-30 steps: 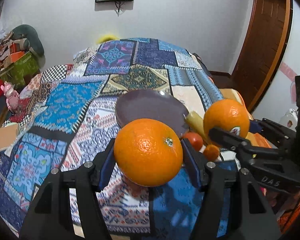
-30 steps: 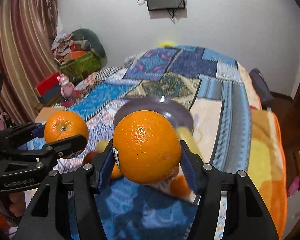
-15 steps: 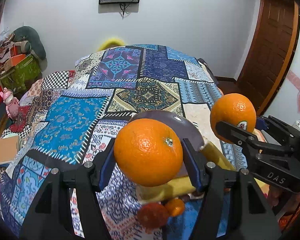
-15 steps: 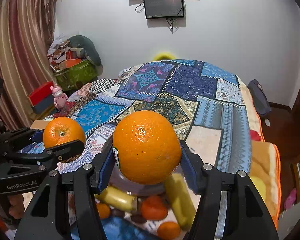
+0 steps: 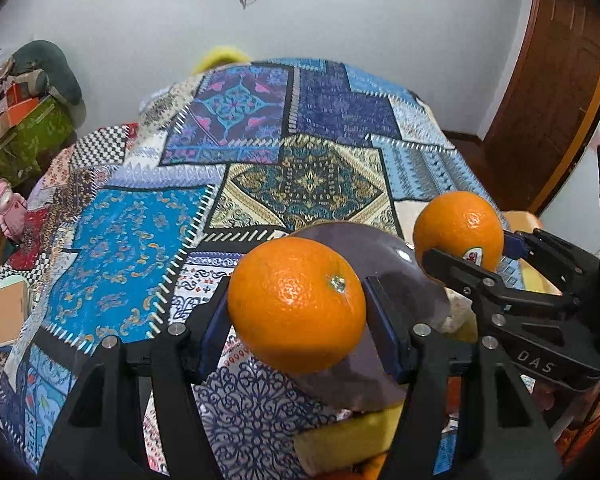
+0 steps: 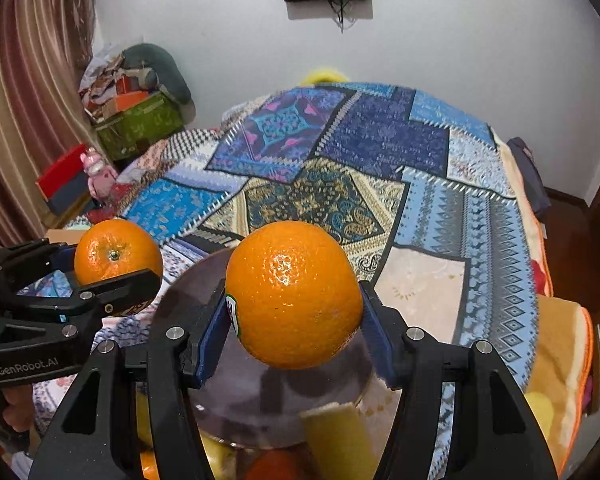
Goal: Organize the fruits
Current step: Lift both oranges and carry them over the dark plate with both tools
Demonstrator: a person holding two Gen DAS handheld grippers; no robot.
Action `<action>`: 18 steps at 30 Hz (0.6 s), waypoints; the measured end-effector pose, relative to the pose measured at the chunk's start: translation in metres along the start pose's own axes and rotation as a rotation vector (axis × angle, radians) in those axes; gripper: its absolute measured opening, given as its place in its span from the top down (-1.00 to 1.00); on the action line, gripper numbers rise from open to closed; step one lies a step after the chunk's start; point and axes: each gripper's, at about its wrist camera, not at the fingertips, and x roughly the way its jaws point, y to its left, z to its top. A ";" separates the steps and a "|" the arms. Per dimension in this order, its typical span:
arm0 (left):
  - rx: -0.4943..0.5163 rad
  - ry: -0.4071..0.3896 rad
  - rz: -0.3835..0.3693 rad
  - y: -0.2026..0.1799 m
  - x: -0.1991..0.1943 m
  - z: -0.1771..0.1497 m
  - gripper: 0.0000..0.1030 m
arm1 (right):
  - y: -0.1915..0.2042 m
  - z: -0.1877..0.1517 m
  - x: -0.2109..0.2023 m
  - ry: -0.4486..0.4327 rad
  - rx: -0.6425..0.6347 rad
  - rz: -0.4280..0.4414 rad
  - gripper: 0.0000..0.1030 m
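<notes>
The left gripper [image 5: 298,312] clamped an orange [image 5: 296,304] between wide-set jaws; the right gripper [image 6: 292,312] likewise held a stickered orange [image 6: 294,294]. Both hovered over a plate [image 6: 260,400] on the bed [image 6: 420,200]. At 6 o'clock, yellow fruit [image 6: 340,436] sat half hidden, cut off.

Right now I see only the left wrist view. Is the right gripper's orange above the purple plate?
Observer: It seems so. In the right wrist view the purple plate lies below and behind the right orange held in the right gripper.
Operator: Where does its sticker sit in the grip?
Observer: The sticker sits right by the blue pad on that view's left.
Operator: And my own orange?
Observer: The left orange in the left gripper shows its green stem end, left of the plate.
</notes>
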 end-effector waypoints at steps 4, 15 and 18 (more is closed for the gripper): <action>0.012 0.059 -0.022 0.000 0.024 0.001 -0.21 | -0.006 -0.001 0.021 0.069 0.000 0.010 -0.11; 0.035 0.133 -0.056 -0.002 0.059 0.001 -0.21 | -0.017 -0.006 0.049 0.192 -0.021 0.040 -0.11; 0.046 0.145 -0.058 -0.003 0.066 0.001 -0.21 | -0.017 -0.007 0.054 0.208 -0.032 0.034 -0.11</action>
